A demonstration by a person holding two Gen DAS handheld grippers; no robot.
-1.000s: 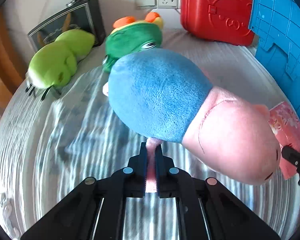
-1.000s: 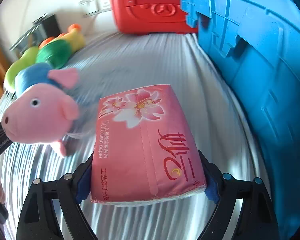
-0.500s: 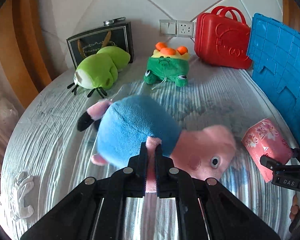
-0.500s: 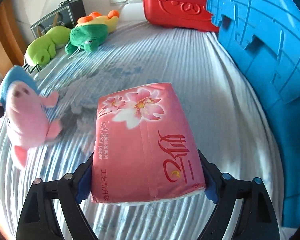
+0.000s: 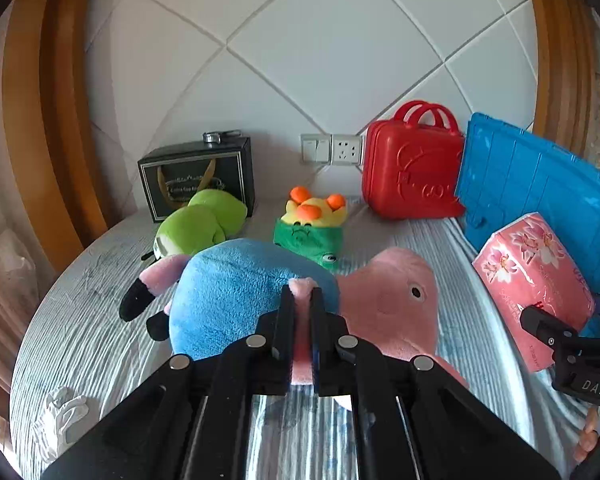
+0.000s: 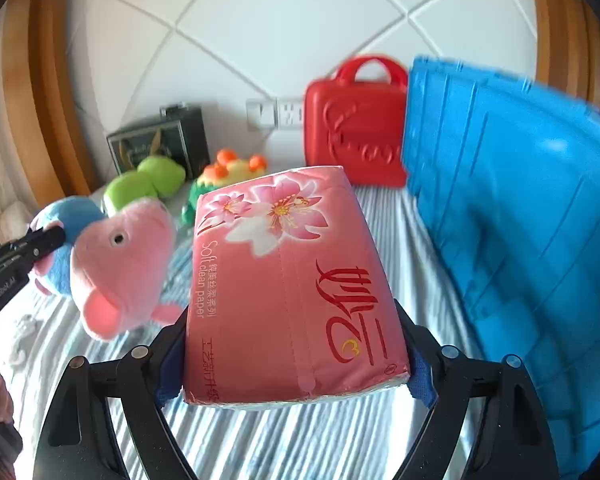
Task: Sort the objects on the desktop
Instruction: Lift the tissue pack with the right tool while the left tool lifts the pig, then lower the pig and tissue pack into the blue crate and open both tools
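Observation:
My left gripper (image 5: 301, 300) is shut on a pink limb of the pig plush (image 5: 244, 292), which has a blue body and pink head, and holds it above the striped table; the plush also shows in the right wrist view (image 6: 120, 264). My right gripper (image 6: 296, 344) is shut on a pink pack of tissue paper (image 6: 292, 280) and holds it up beside the blue crate (image 6: 520, 220). The pack shows at the right of the left wrist view (image 5: 532, 284), close to the crate (image 5: 540, 184).
At the back stand a red case (image 5: 412, 168), a dark box (image 5: 198, 178), a light green plush (image 5: 196, 226) and a green frog plush with orange knobs (image 5: 312, 224). A white crumpled object (image 5: 62, 416) lies at the front left. A wall with sockets (image 5: 332, 148) is behind.
Both grippers have risen and tilted up, so the wall now fills the top of the views. The pig plush and the tissue pack have been lifted higher, toward the blue crate.

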